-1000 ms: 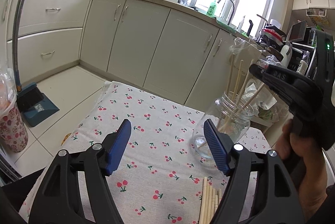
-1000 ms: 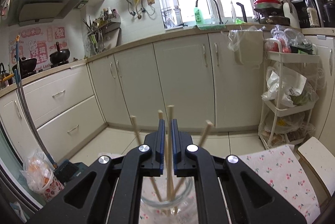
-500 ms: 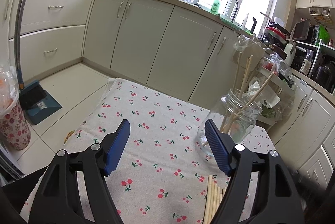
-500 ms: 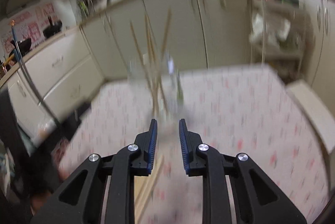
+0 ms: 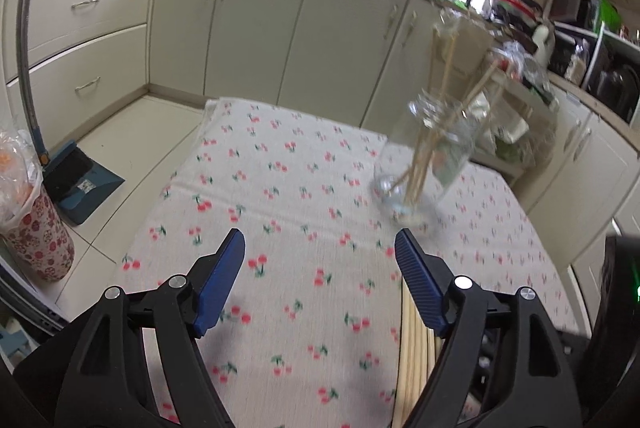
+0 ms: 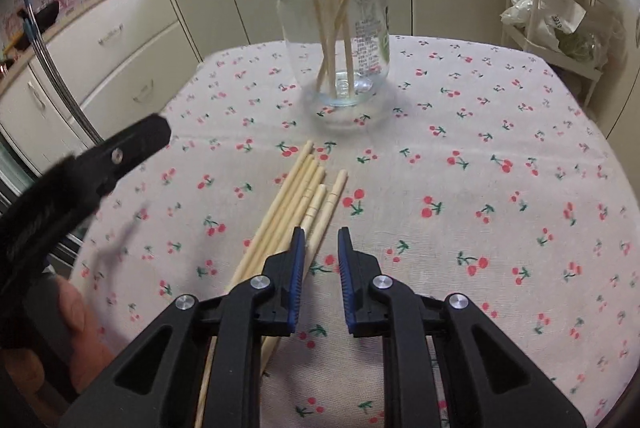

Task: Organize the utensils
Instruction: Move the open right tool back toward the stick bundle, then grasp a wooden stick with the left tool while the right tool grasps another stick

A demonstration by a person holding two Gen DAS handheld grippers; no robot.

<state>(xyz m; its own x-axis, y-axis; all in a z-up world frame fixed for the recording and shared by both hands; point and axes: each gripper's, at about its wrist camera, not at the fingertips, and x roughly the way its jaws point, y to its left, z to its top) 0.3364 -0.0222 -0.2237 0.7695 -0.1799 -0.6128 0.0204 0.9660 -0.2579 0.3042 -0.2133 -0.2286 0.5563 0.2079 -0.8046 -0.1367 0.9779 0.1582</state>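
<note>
Cherry-print cloth [image 6: 460,195] spreads under a glass jar [image 6: 336,39] of upright chopsticks, straight ahead of the right gripper [image 6: 321,256]. Loose chopsticks [image 6: 298,203] lie just ahead-left of its narrowly parted, empty jaws, pointing jarward. The left gripper [image 5: 320,268] hangs wide, empty, farther off.

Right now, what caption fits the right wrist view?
Right gripper, empty, above loose chopsticks before a glass jar.

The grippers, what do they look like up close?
Both the left gripper and right gripper have black plastic frames with cut-out openings, silver pivot bolts, and blue ribbed pads on the fingers' inner faces. No cables or sleeves show.
</note>
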